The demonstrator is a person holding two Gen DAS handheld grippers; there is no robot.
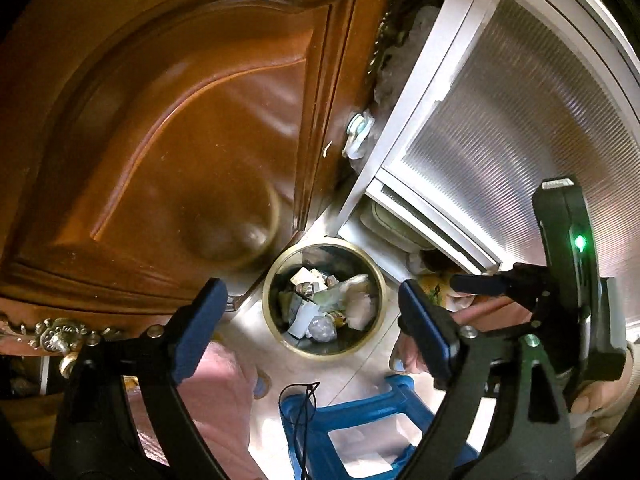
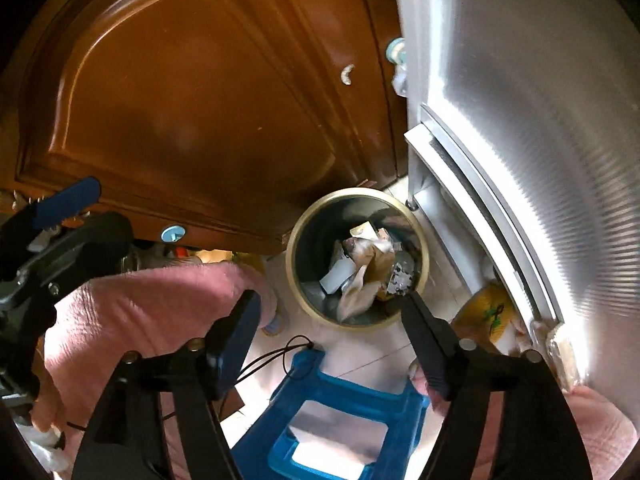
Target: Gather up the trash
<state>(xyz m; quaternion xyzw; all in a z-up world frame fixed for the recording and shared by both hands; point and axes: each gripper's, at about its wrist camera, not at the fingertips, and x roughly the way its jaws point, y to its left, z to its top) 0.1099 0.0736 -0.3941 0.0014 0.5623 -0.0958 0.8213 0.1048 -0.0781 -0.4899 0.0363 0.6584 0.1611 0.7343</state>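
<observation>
1. My left gripper (image 1: 308,320) hangs above the bin (image 1: 325,297) with its jaws spread wide and nothing between them. In its view the bin's mouth sits between the two blue pads.

2. My right gripper (image 2: 332,316) is spread too, and empty. In its view the bin (image 2: 357,257) lies at about 12 o'clock from the fingertips, with the right tip over the rim at 4 o'clock.

3. The bin stands on the pale floor (image 1: 360,376) in the corner between the brown wooden door (image 1: 180,120) and the ribbed metal panel (image 1: 520,128). A blue stool (image 2: 340,412) stands just on my side of it.

4. The trash (image 2: 366,270) is a loose heap of crumpled paper, card scraps and what looks like foil or plastic wrap. I judge it light, soft and easy to crush, and likely to slip out of a shallow pinch.

5. The bin looks like thin, shiny metal with a brass-coloured rim, so it should be stiff, fairly light and slippery on the wall.

6. To lift the bin I would pinch the rim at 3 and 9 o'clock, one pad inside and one outside. For a single scrap I would take the white card (image 1: 306,316), whose edge stands proud.

7. A yellow bag (image 2: 492,312) lies beside the bin at 4 o'clock. Whether it is trash, I cannot tell.
</observation>
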